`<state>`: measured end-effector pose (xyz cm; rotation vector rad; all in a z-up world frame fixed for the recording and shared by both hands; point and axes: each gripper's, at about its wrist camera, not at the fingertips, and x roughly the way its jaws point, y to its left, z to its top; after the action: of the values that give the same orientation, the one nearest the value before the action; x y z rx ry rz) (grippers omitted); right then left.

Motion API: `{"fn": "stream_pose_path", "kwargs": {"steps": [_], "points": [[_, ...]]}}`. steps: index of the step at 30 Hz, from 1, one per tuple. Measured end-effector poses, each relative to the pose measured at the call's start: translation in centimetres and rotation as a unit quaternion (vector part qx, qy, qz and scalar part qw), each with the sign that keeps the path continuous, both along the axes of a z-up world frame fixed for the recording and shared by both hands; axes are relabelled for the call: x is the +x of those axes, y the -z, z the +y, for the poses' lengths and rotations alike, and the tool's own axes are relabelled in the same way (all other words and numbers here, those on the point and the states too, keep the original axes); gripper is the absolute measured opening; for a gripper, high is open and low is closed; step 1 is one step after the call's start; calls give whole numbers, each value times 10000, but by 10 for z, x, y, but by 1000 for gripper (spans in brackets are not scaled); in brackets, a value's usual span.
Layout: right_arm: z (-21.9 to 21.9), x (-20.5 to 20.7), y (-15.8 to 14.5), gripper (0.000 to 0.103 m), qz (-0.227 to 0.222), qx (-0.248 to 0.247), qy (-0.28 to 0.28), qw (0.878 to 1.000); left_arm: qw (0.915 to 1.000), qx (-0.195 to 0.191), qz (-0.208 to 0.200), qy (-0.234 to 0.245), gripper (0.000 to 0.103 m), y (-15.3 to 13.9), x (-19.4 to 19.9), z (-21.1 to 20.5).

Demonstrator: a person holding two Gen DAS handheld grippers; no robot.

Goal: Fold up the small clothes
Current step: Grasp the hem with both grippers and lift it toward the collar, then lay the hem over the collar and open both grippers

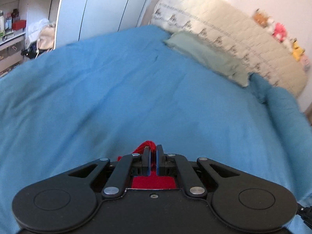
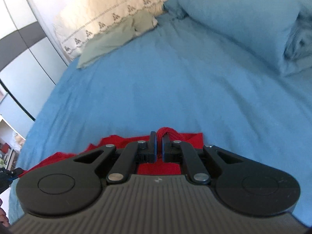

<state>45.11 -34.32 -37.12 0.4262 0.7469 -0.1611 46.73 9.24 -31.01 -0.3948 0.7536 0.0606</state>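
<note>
A small red knitted garment [image 2: 124, 142] hangs between both grippers above the blue bedsheet [image 2: 175, 81]. In the left wrist view my left gripper [image 1: 153, 148] is shut on a bunched red edge [image 1: 147, 145], and more red cloth [image 1: 154, 182] shows under its fingers. In the right wrist view my right gripper [image 2: 159, 135] is shut on another bunched red fold [image 2: 168, 132]. The cloth spreads left from there toward the left gripper's tip [image 2: 11, 173] at the frame's edge. Most of the garment is hidden under the gripper bodies.
The blue bed [image 1: 117, 89] fills both views. A grey-green folded cloth [image 1: 206, 54] and a cream patterned blanket [image 1: 224, 29] lie at its far side, with soft toys [image 1: 278, 31] by the wall. Blue pillows [image 2: 243, 17] lie at the right; white wardrobes [image 1: 101, 5] and shelves [image 1: 13, 25] stand at the left.
</note>
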Motion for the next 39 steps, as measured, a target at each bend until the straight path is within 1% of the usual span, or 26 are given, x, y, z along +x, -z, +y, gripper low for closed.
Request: {"fn": "stream_pose_path", "kwargs": {"steps": [1, 3, 7, 9, 12, 17, 18, 19, 20, 21, 22, 23, 24, 26, 27, 29, 30, 32, 34, 37, 39], "points": [[-4, 6, 12, 20, 71, 14, 27, 10000, 10000, -4, 47, -48, 4, 10, 6, -1], [-9, 15, 26, 20, 101, 118, 64, 9999, 9998, -4, 98, -150, 4, 19, 11, 1], [-16, 33, 35, 20, 88, 199, 50, 9998, 9996, 26, 40, -285, 4, 22, 23, -3], [-17, 38, 37, 20, 110, 145, 6, 9998, 9994, 75, 51, -328, 4, 26, 33, -7], [-17, 56, 50, 20, 231, -65, -64, 9997, 9992, 118, 52, -385, 4, 34, 45, -14], [-14, 62, 73, 21, 372, -237, -176, 9989, 9983, 438, 124, -359, 5, 49, 55, -25], [-14, 63, 77, 23, 382, -225, -206, 9988, 9981, 490, 160, -336, 5, 51, 55, -26], [-15, 63, 79, 26, 370, -209, -231, 9988, 9979, 535, 191, -313, 9, 53, 55, -27], [-15, 63, 79, 29, 337, -192, -243, 9990, 9978, 573, 156, -290, 22, 52, 53, -27], [-16, 61, 78, 45, 297, -158, -286, 9990, 9975, 641, 113, -267, 38, 50, 51, -28], [-15, 59, 74, 70, 225, -161, -322, 9991, 9969, 751, 45, -238, 74, 46, 46, -29], [-13, 55, 70, 83, 145, -254, -315, 9991, 9959, 879, -67, -221, 94, 41, 41, -30], [-10, 49, 63, 96, 52, -411, -311, 9987, 9941, 1045, -212, -183, 99, 34, 33, -33], [-3, 35, 48, 96, -181, -724, -513, 9959, 9889, 1429, -398, 71, 100, 20, 11, -41], [2, 27, 41, 96, -215, -808, -643, 9944, 9864, 1576, -380, 261, 100, 17, 1, -46], [13, 12, 33, 101, -265, -927, -856, 9917, 9817, 1773, -308, 631, 101, 14, -25, -57], [18, 3, 31, 103, -281, -960, -923, 9907, 9803, 1783, -247, 819, 102, 16, -37, -62], [31, -14, 33, 103, -229, -970, -1174, 9881, 9773, 1726, -52, 1230, 102, 25, -59, -71], [43, -26, 42, 103, -77, -978, -1385, 9855, 9739, 1665, 212, 1530, 102, 38, -71, -78], [52, -37, 63, 103, 179, -945, -1588, 9826, 9725, 1562, 549, 1636, 102, 63, -81, -80], [52, -39, 76, 103, 347, -895, -1585, 9827, 9729, 1514, 825, 1539, 102, 78, -81, -74]]}}
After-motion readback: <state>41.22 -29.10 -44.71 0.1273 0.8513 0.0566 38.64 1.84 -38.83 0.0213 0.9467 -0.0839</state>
